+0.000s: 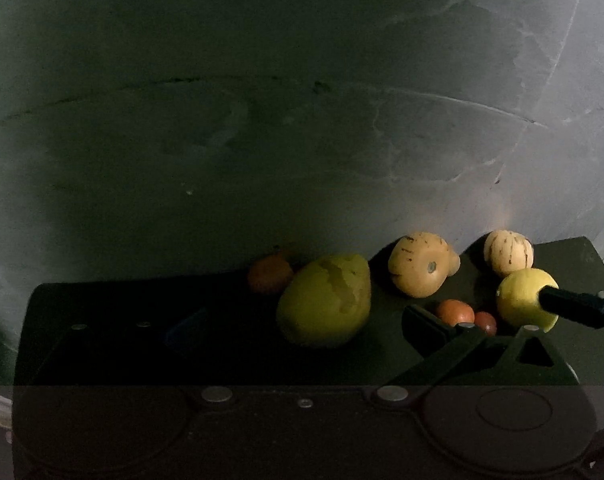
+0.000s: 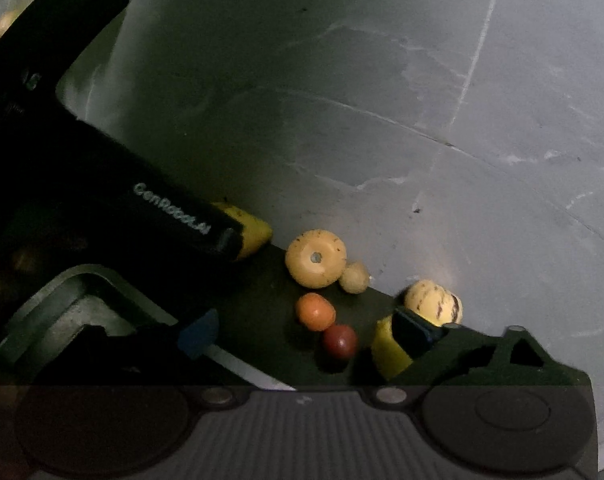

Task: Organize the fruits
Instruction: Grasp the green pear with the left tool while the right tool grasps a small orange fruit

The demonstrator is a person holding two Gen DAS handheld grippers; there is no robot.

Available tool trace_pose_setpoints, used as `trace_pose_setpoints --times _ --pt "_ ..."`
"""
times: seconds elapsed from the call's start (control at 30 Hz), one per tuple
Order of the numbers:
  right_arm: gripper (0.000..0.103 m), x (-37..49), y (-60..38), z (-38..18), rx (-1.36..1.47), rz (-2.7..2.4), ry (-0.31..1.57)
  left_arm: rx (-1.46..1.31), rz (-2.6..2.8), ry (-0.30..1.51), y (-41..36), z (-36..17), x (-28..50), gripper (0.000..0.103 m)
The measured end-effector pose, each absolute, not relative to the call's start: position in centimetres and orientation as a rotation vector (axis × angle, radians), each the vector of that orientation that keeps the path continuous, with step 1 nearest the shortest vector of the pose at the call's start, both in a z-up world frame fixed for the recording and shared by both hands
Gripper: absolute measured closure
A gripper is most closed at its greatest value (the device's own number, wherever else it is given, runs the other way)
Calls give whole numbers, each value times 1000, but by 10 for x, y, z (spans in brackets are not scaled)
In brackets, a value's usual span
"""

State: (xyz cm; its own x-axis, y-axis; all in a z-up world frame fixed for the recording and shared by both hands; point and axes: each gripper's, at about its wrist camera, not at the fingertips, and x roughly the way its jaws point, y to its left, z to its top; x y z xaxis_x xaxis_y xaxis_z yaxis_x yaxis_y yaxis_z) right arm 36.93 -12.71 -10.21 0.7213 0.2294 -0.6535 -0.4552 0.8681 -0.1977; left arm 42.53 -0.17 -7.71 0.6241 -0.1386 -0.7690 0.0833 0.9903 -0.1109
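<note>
Fruits lie on a dark tabletop. A large yellow-green fruit rests between the wide-apart fingers of my left gripper, which is open and not touching it. An orange sits behind it. Further right are a tan fruit, a striped pale melon, a small orange fruit and a red-brown one. My right gripper is open around those two small fruits. Its right finger rests against a yellow lemon.
A grey scuffed wall rises right behind the table. The left gripper's black body fills the left of the right wrist view and hides most of the large yellow-green fruit. The table's right end is near the melon.
</note>
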Motion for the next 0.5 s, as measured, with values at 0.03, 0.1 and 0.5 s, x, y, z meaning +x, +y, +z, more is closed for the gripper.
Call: trace_pose_setpoints --times 0.03,0.1,0.5 --pt "14 371 -126 -104 -368 392 665 -73 -128 890 -2 -77 427 1" --pt "21 376 -124 -107 -380 397 668 -89 -132 895 -2 -79 430 1" --pt "47 399 -114 -123 -424 385 737 -148 -131 925 -5 -84 444 15"
